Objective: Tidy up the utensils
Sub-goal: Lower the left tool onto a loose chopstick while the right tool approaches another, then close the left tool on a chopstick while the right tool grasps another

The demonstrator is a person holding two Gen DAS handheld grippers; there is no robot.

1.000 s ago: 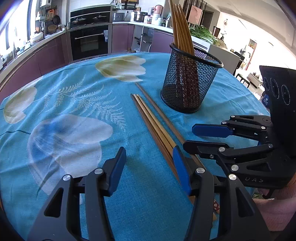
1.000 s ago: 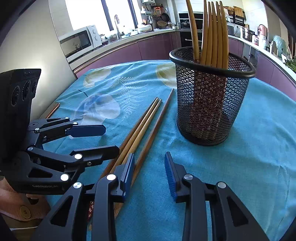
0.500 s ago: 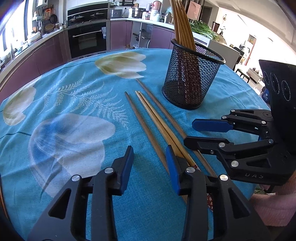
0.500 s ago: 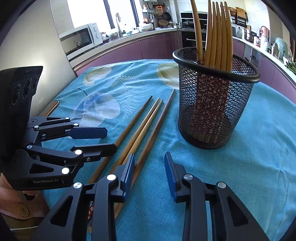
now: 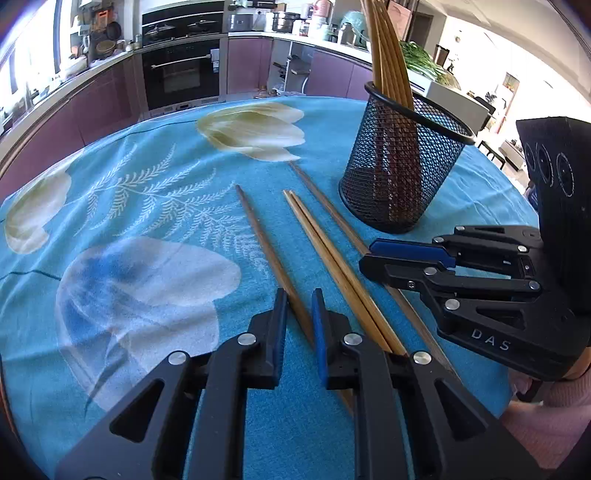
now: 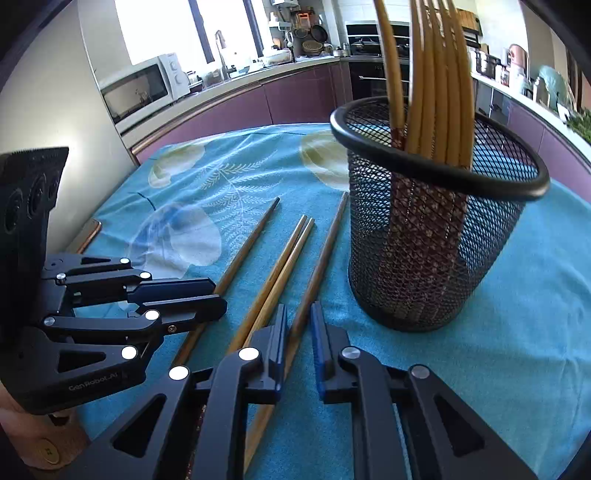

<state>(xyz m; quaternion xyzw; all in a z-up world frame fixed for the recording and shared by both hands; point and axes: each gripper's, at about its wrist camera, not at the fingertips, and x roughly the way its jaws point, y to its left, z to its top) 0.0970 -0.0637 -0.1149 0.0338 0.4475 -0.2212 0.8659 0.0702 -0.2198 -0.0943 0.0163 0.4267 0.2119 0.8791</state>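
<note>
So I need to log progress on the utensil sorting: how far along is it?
Partly done. Several chopsticks already stand in the mesh holder. In hand: the left gripper has just closed on the leftmost chopstick, the right gripper on the rightmost chopstick. A loose pair remains on the tablecloth.

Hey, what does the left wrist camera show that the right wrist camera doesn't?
Only the left wrist view shows green leafy vegetables on the far counter and a pink sleeve.

Only the right wrist view shows a white microwave and bright windows.

Both show the black mesh cup holding upright chopsticks, four wooden chopsticks lying on the teal floral tablecloth, a built-in oven, and both tongs, the left tongs and right tongs, each closed on a chopstick.
</note>
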